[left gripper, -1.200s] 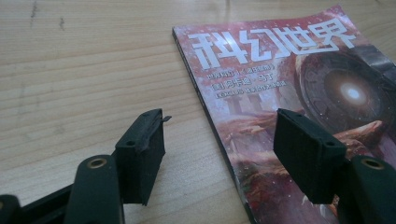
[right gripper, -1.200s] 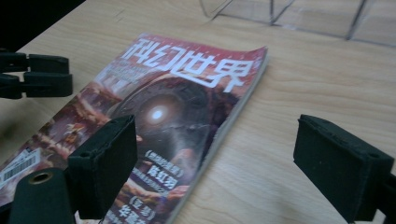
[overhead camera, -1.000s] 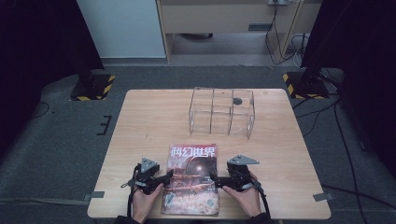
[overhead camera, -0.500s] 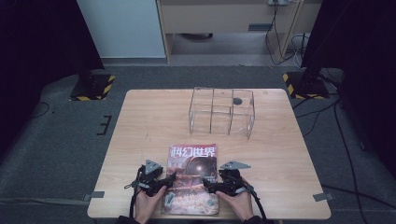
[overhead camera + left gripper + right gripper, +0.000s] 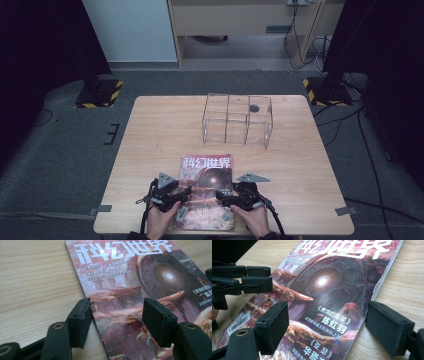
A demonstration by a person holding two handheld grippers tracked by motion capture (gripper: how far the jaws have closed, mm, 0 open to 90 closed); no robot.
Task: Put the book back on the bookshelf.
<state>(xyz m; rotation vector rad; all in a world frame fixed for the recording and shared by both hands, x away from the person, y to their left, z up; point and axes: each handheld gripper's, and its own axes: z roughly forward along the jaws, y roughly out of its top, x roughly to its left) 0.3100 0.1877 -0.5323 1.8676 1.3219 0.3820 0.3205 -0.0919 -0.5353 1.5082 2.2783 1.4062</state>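
Magazine [image 5: 206, 190]: it lies flat and face up at the near edge of the desk [image 5: 150, 145], about midway between the two near corners, its title toward the far edge and its bottom edge close to the desk's near edge.

At its left edge sits the left gripper [image 5: 181, 196]. In the left gripper view [image 5: 115, 322] the jaws stand apart and have just been closing. One black pad [image 5: 80, 320] is on the bare wood just beside the magazine's spine edge, touching or nearly touching it. The other pad [image 5: 156, 320] is over the cover. The spine edge runs between the two pads, and they do not pinch it.

At the right edge sits the right gripper [image 5: 225, 196]. In the right gripper view [image 5: 329, 325] its jaws are spread wide. One pad [image 5: 274, 322] is over the cover art, and the other [image 5: 387, 325] is on the wood just outside the magazine's right edge, so this edge too lies between open pads without being squeezed. The left gripper also shows at the left of this view, low over the cover.

A clear wire rack [image 5: 237, 120] with several upright compartments stands near the far edge, right of centre, well apart from the magazine. Between the two lies a bare strip of wood. The desk's left half is open wood up to the far-left corner, and there is open wood right of the magazine toward the near-right corner as well.
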